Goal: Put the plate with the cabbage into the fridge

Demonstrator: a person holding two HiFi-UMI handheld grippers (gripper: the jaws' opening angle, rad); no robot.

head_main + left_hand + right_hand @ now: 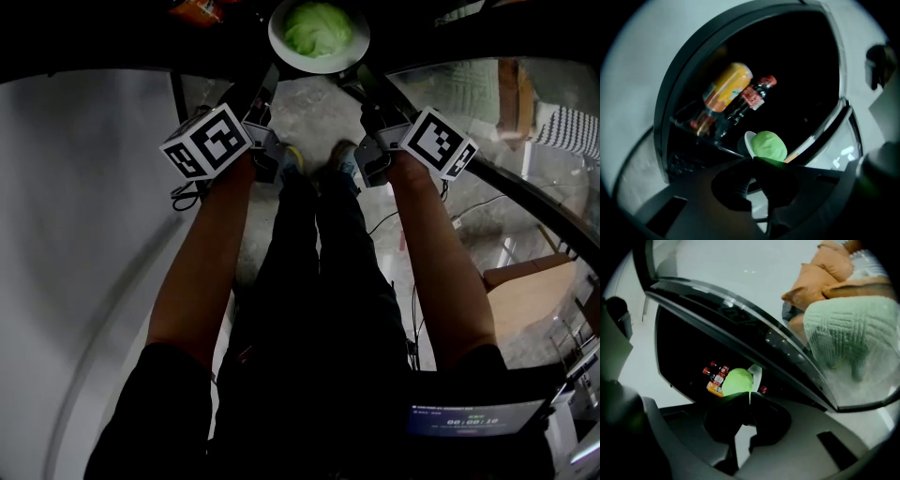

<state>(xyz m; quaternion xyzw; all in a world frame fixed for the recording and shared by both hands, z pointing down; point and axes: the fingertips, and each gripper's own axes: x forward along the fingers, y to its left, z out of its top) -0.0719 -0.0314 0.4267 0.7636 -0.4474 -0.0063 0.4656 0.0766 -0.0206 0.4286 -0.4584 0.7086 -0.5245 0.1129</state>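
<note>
the plate (280, 45) with the cabbage (319, 28) is carried by both grippers together, at 12 o'clock in the head view, just at the dark mouth of the fridge (801, 70). the left gripper (274, 71) is clamped on the plate's rim at about 8 o'clock. the right gripper (357, 71) is clamped on the rim at about 4 o'clock. in each gripper view the jaws are drawn nearly together on the thin white edge, with the pale green cabbage bulging just past their tips. the plate looks roughly level, with the cabbage in its middle.

inside the fridge, at 11 o'clock from the cabbage in the left gripper view, an orange bottle (726, 84) and a dark bottle (752, 96) with a red cap and red label lie tilted side by side on a shelf. whether the plate touches any shelf cannot be told.

both forearms (202, 272) reach forward from 6 o'clock, a marker cube (208, 142) on each gripper. in the right gripper view, orange cushions (811, 284) and a knitted green cover (848, 333) sit at 2 o'clock, outside the fridge.
</note>
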